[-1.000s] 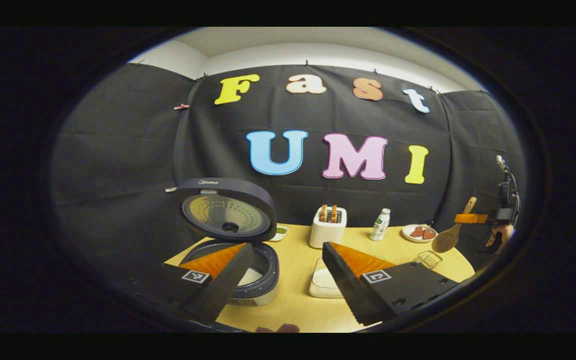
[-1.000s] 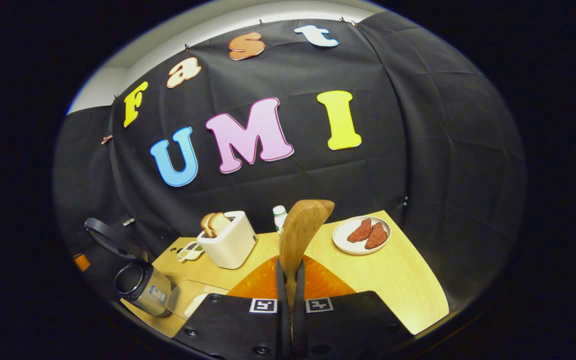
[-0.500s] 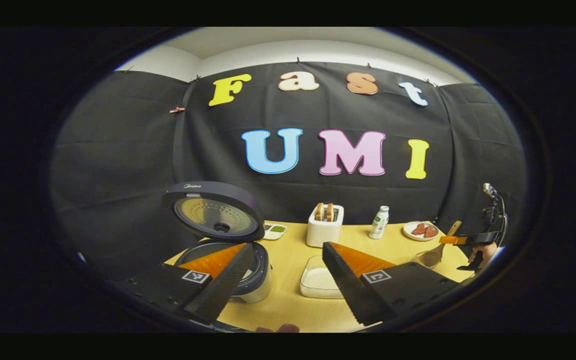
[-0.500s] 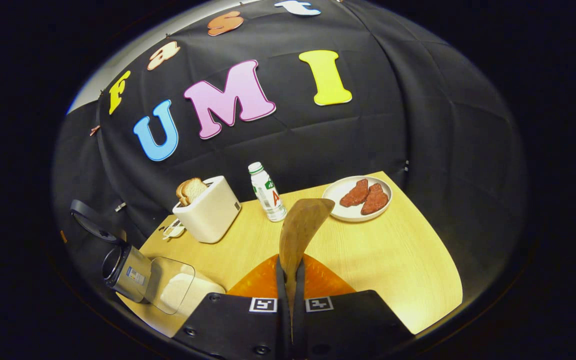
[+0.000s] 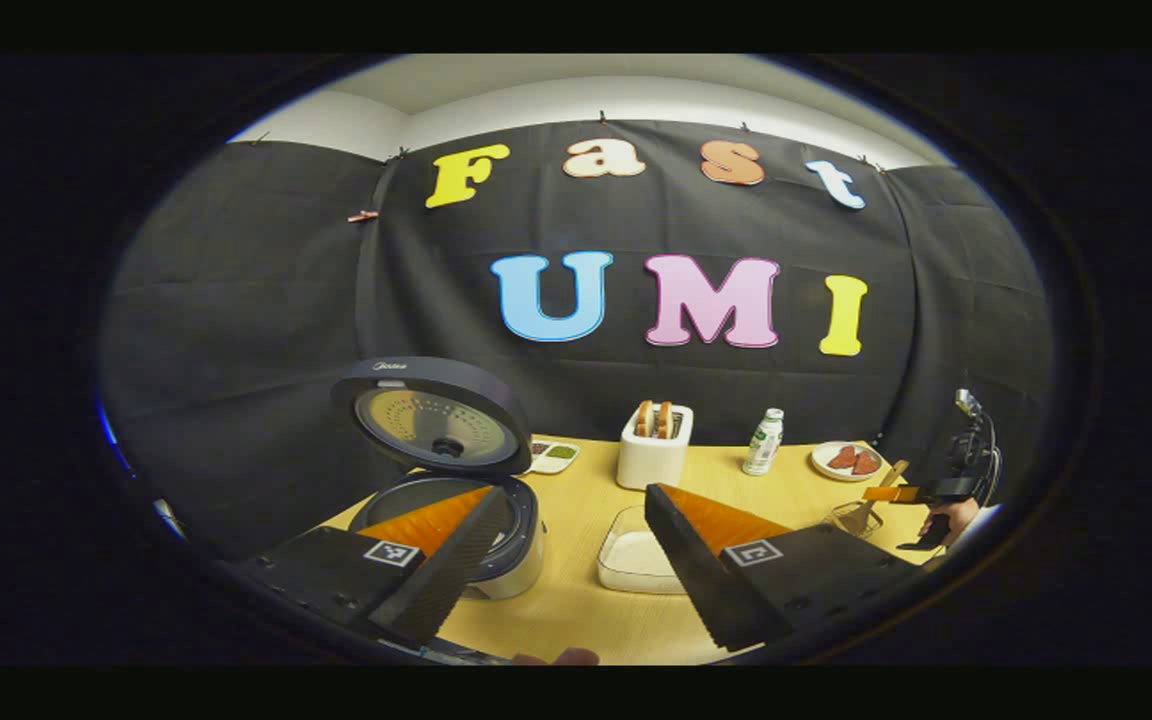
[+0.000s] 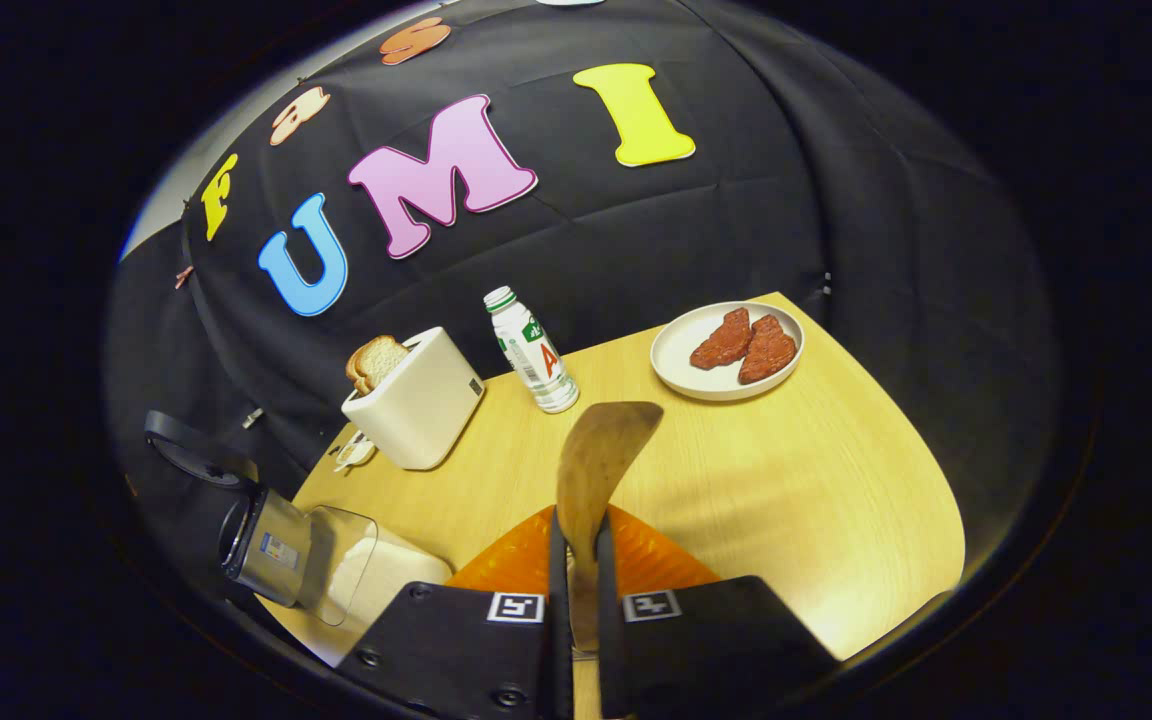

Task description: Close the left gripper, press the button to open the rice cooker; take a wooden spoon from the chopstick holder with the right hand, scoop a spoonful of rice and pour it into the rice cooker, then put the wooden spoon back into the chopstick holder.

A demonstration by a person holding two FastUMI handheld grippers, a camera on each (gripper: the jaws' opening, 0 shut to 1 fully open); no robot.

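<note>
Left gripper view: the left gripper hangs above the near edge of the table with its two fingers spread wide, nothing between them. Behind the left finger stands the rice cooker at the table's left edge — lid raised upright, inner pot exposed. Between the fingers, farther in, lies a clear container of rice. Along the back edge stand a small sauce dish, a white toaster with two slices of bread, a small bottle and a plate of meat toward the back right corner. At the right edge the right gripper, held by a hand, carries the wooden spoon with its bowl end down in the wire chopstick holder.

Right gripper view: the right gripper has its fingers pressed together on the handle of the wooden spoon — the bowl points forward, over the table. Beyond it stand the bottle and the plate of meat near the back right corner, and the toaster to the left. The rice cooker and the container of rice sit at the table's left edge.
</note>
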